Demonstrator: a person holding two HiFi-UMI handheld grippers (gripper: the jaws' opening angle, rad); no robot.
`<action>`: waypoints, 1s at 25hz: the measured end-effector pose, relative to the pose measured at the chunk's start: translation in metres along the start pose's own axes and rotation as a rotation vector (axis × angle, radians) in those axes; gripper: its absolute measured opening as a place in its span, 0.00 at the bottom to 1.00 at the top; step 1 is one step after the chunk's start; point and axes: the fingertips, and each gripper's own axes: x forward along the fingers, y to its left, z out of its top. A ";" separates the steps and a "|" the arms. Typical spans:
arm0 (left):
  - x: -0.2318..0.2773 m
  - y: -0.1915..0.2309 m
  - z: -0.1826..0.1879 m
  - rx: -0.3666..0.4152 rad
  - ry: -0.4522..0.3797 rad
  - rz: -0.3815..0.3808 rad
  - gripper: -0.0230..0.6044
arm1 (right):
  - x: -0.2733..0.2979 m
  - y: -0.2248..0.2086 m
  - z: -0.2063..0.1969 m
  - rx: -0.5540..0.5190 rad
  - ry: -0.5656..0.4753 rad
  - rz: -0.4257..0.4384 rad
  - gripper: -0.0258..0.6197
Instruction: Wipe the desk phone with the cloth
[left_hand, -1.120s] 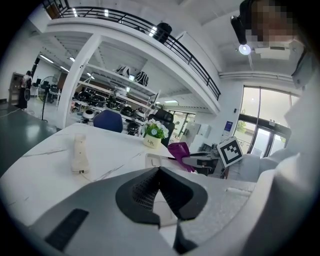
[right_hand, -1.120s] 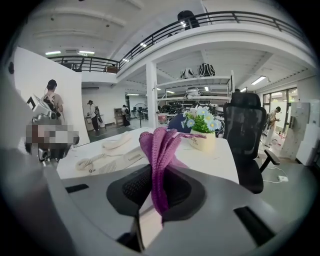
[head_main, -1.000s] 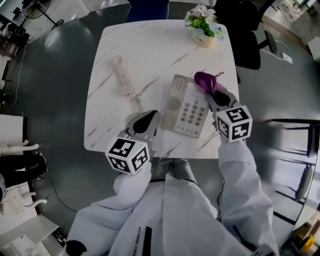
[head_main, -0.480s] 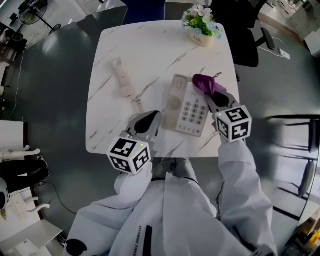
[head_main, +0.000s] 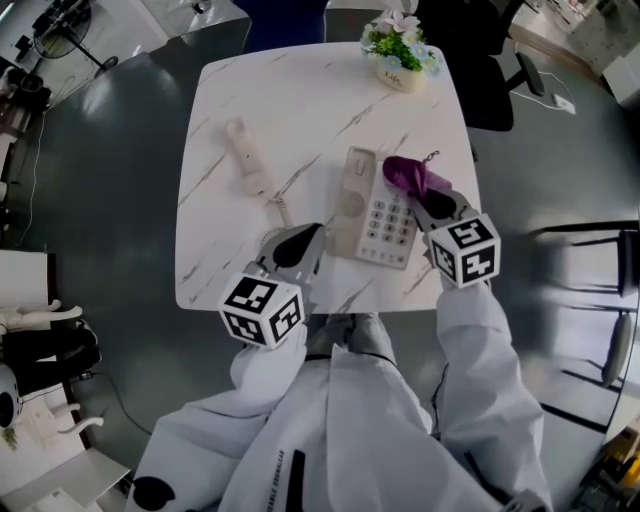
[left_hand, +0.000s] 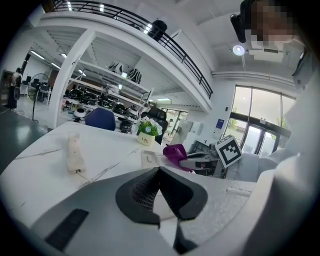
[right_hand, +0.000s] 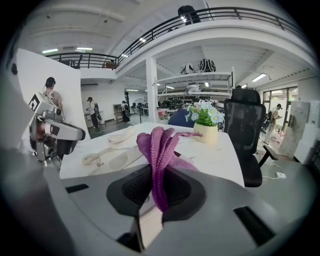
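While the left tongs (head_main: 290, 248) stay low at the near edge of the surface (head_main: 300, 100), the head view shows the right tongs (head_main: 428, 198) shifted slightly left since a second ago. They bring the one purple cloth (head_main: 405, 172) over the upper right corner of the one desk phone (head_main: 378, 212). Its handset (head_main: 245, 155) lies apart, to the left. One pot (head_main: 400, 76) holds flowers (head_main: 400, 42). The left gripper view shows those tongs pressed together, empty. The right gripper view shows the tongs pinching the cloth.
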 end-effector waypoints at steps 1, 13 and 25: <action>-0.001 0.000 -0.001 0.001 0.001 -0.001 0.03 | 0.000 0.002 -0.001 -0.002 0.003 0.000 0.10; -0.010 -0.003 -0.006 0.003 -0.001 -0.022 0.03 | -0.006 0.018 -0.011 -0.014 0.039 0.011 0.10; -0.025 -0.015 -0.011 -0.006 -0.008 0.011 0.03 | -0.008 0.029 -0.017 -0.047 0.066 0.044 0.10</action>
